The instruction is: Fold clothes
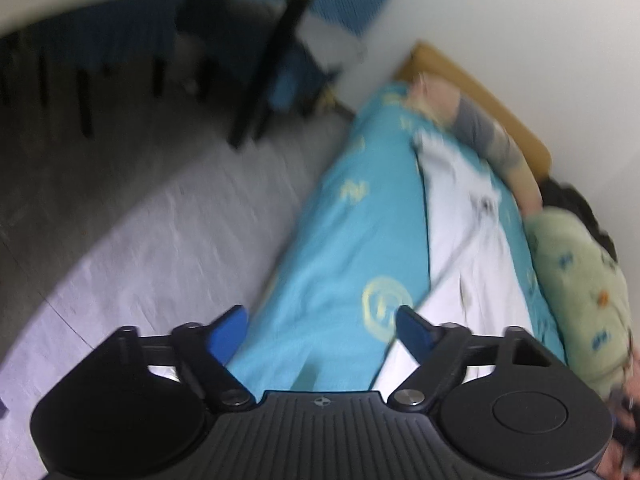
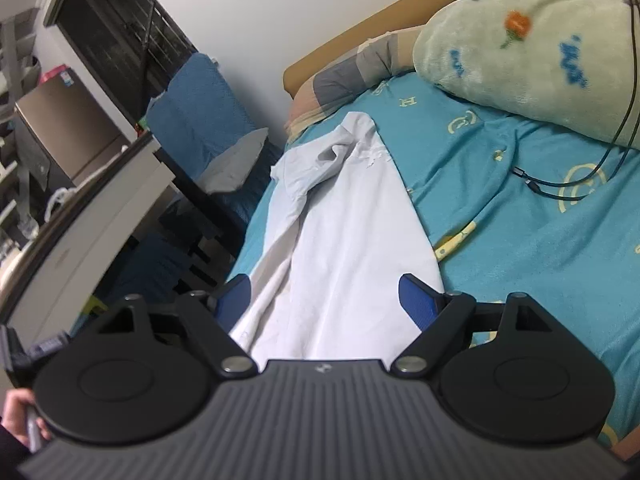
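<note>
The right tool (image 2: 326,300) is spread wide and holds nothing, its blue pads on either side of the near end of a white garment (image 2: 352,232). The left tool (image 1: 320,332) is also wide open and empty. The garment lies lengthwise on a turquoise bedsheet (image 2: 540,220), beside a pale green blanket (image 2: 532,40).

Both grippers, left (image 1: 320,330) & right (image 2: 326,300): black plastic bodies w/ ribbed grey centre plate, small round logo, two round side discs, silver pivot screws, blue fingers (image 2: 416,304). Hand (image 2: 18,412) at right-view corner, dark sleeve.
</note>
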`<state>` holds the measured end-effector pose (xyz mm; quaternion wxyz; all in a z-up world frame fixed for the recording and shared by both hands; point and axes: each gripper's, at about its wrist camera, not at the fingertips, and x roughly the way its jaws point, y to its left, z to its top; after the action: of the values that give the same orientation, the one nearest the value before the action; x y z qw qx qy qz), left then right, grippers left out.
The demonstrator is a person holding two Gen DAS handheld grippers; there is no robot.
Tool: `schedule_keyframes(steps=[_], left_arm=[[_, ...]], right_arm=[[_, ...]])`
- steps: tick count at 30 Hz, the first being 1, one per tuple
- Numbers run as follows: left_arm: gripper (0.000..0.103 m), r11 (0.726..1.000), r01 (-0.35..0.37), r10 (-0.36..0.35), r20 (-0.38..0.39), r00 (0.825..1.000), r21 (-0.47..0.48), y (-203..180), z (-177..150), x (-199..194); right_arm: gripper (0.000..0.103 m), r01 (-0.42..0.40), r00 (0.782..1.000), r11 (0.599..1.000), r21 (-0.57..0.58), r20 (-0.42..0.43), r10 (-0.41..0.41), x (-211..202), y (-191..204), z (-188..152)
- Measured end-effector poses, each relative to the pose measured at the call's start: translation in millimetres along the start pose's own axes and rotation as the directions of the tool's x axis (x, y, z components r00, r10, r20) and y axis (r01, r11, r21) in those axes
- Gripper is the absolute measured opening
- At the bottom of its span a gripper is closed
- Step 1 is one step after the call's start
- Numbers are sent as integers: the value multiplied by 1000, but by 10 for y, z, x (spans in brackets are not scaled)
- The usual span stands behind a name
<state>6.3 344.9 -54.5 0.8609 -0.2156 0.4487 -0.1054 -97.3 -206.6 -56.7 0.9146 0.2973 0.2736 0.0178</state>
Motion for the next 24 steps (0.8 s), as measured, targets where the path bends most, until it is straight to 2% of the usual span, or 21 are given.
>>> schedule_keyframes(steps=[2, 4, 6, 8, 10, 11, 12, 13, 14, 16, 18, 19, 21, 24], left_arm=[[70, 994, 108, -108, -57, 993, 0, 108, -163, 160], [67, 979, 202, -198, -117, 973, 22, 134, -299, 309], [62, 964, 261, -250, -178, 952, 46, 114, -405, 443], [55, 956, 286, -264, -236, 935, 65, 86, -495, 580], [38, 954, 279, -242, -265, 933, 111, 29, -540, 610], [35, 952, 275, -230, -280, 932, 134, 0, -562, 626], [26, 949, 272, -218, -294, 931, 157, -28, -584, 641], [10, 946, 269, -205, -307, 929, 180, -57, -607, 656], [4, 942, 266, -193, -320, 927, 203, -86, -629, 671], [4, 932, 259, -163, -344, 925, 253, -151, -670, 692], [2, 912, 229, -106, -344, 933, 340, -313, -677, 610], [2, 894, 201, -65, -328, 942, 400, -430, -669, 542], [2, 846, 145, 10, -287, 958, 512, -671, -655, 398], [3, 763, 93, 57, -210, 976, 640, -1137, -660, 97]], right_arm=[[83, 10, 1000, 1000, 0, -17, -10, 50, 10, -13], [83, 17, 999, 1000, 4, -32, -17, 107, 22, -23], [83, 23, 999, 1000, 0, -46, -23, 166, 37, -23], [83, 26, 998, 1000, -12, -49, -27, 200, 49, -3], [83, 33, 998, 999, -27, -46, -34, 219, 59, 21], [83, 39, 998, 999, -31, -42, -41, 221, 60, 36], [83, 44, 998, 999, -30, -38, -45, 216, 53, 48], [83, 45, 998, 999, -25, -34, -45, 208, 45, 60], [83, 43, 999, 999, -19, -31, -44, 199, 42, 67], [83, 36, 999, 999, -11, -24, -36, 179, 39, 88], [83, 23, 1000, 1000, -19, -12, -23, 143, 53, 112], [83, 18, 1000, 999, -28, -4, -18, 118, 67, 124], [83, 11, 1000, 998, -54, 10, -10, 68, 99, 153], [83, 7, 999, 996, -85, 34, -4, -19, 121, 184]])
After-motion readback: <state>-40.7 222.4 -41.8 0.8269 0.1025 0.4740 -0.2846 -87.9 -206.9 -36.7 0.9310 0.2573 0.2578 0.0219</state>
